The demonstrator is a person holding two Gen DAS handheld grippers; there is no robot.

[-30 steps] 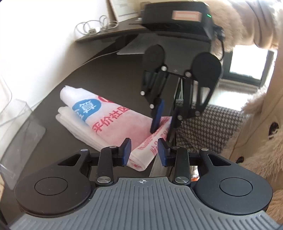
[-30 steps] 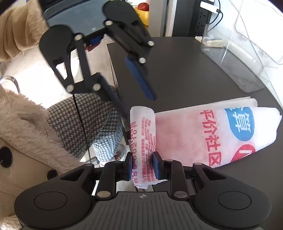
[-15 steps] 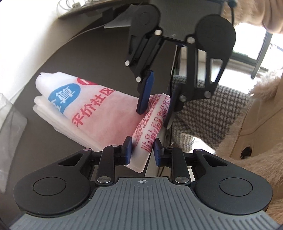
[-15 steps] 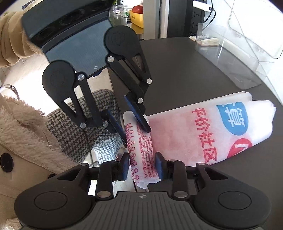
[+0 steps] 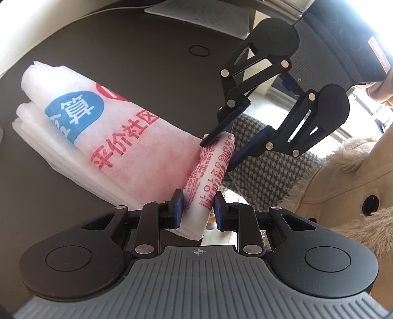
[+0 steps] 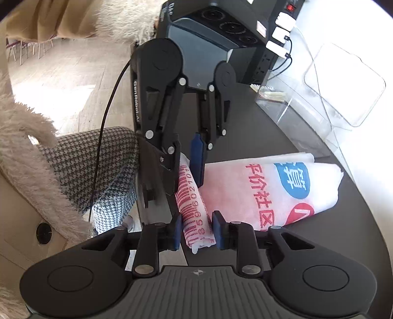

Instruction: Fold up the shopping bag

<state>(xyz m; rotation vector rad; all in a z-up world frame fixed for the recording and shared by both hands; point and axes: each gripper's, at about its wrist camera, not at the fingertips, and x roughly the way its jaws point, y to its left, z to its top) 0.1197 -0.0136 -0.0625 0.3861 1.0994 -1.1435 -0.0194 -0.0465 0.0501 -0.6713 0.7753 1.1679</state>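
Note:
A folded white and pink shopping bag (image 5: 118,137) with red characters and a blue badge lies on the dark table (image 5: 147,61). It also shows in the right wrist view (image 6: 265,186). Its rolled end with a barcode (image 5: 211,171) sticks up at the table's edge. My left gripper (image 5: 197,212) has its jaws around one end of that roll, with small gaps beside the pads. My right gripper (image 6: 196,230) stands around the other end of the roll (image 6: 194,211). Each gripper faces the other.
A clear plastic stand (image 6: 319,98) sits at the table's back right. A power strip with plugs (image 6: 280,29) is behind it. Papers (image 5: 201,17) lie at the far side. A houndstooth chair seat (image 5: 265,171) and a fuzzy coat (image 5: 343,196) are beyond the table's edge.
Both grippers have moved in on the rolled end from opposite sides. The left gripper, off the bag a second ago, now has the roll between its jaws. The roll is raised more upright.

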